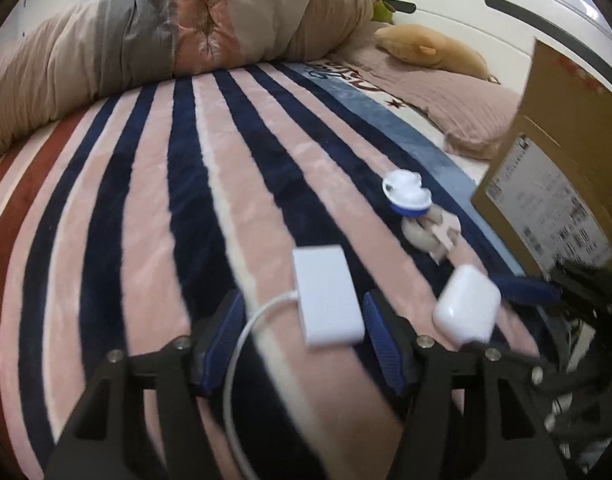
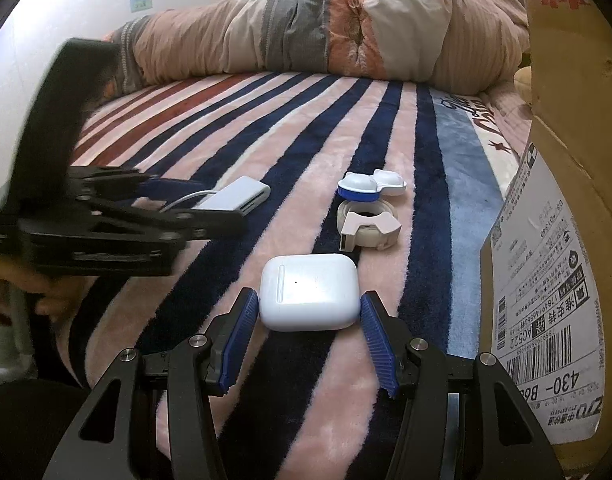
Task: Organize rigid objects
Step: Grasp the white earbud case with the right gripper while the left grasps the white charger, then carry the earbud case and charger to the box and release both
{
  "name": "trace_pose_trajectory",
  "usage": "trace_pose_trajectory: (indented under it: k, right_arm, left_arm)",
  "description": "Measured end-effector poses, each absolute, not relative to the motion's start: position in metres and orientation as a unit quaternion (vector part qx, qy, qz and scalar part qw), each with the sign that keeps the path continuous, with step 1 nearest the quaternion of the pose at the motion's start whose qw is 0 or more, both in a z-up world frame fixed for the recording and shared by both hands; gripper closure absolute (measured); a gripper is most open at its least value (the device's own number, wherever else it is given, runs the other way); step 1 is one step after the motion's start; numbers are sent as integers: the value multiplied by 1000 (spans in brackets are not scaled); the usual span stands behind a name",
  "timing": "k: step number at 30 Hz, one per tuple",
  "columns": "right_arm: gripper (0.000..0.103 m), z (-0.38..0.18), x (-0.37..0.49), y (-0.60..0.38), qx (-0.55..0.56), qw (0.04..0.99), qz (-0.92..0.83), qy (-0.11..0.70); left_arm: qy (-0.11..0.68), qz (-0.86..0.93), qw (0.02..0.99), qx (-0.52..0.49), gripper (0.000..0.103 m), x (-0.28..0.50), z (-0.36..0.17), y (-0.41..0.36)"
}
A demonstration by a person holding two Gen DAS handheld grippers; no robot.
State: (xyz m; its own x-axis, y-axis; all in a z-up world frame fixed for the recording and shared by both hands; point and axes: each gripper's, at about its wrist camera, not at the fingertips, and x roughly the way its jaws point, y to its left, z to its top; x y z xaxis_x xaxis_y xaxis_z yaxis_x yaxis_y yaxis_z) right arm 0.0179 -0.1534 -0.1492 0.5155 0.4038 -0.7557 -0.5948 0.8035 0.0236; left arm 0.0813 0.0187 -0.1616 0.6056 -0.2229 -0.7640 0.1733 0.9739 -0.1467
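Observation:
A white card-reader adapter (image 1: 328, 294) with a white cable (image 1: 245, 344) lies on the striped blanket between the open fingers of my left gripper (image 1: 303, 312); it also shows in the right wrist view (image 2: 237, 198). A white earbud case (image 2: 310, 292) lies between the open fingers of my right gripper (image 2: 303, 314), apart from both pads; it also shows in the left wrist view (image 1: 466, 308). Beyond lie a pale tape dispenser (image 2: 368, 226) and a small white-and-blue bear-shaped case (image 2: 370, 188), also seen in the left wrist view (image 1: 406, 194).
A cardboard box (image 2: 566, 240) with a shipping label stands at the right, also in the left wrist view (image 1: 562, 184). A bunched quilt (image 2: 306, 36) lies across the far side of the bed. A pillow (image 1: 458, 108) and plush toy (image 1: 430, 46) lie at the headboard.

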Motion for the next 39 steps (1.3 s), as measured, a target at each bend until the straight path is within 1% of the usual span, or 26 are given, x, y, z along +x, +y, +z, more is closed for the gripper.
trace_pose_trajectory:
  k: [1, 3, 4, 6, 9, 18, 26, 32, 39]
  right_arm:
    - [53, -150, 18, -153, -122, 862, 289, 398]
    - [53, -152, 18, -152, -126, 862, 288, 398]
    - [53, -153, 18, -152, -126, 862, 289, 397]
    - [53, -152, 19, -151, -123, 862, 289, 397]
    - [53, -152, 19, -152, -120, 863, 289, 397]
    - [54, -143, 16, -151, -118, 867, 288, 389]
    - [54, -118, -4, -142, -122, 875, 305, 356]
    - [54, -87, -18, -138, -117, 884, 321, 318]
    - [54, -19, -36, -159, -97, 904, 340, 239]
  left_arm:
    - [428, -110, 896, -38, 45, 84, -161, 20]
    - [429, -103, 896, -45, 55, 88, -162, 22]
    - [430, -102, 896, -46, 56, 88, -162, 23]
    - [426, -100, 898, -43, 62, 88, -162, 24]
    - [420, -101, 901, -39, 63, 85, -159, 24]
    - [397, -86, 913, -26, 64, 57, -137, 36]
    - [343, -74, 936, -9, 65, 14, -81, 40]
    - [311, -64, 948, 0, 65, -11, -33, 39]
    - [277, -66, 959, 17, 65, -21, 27, 18]
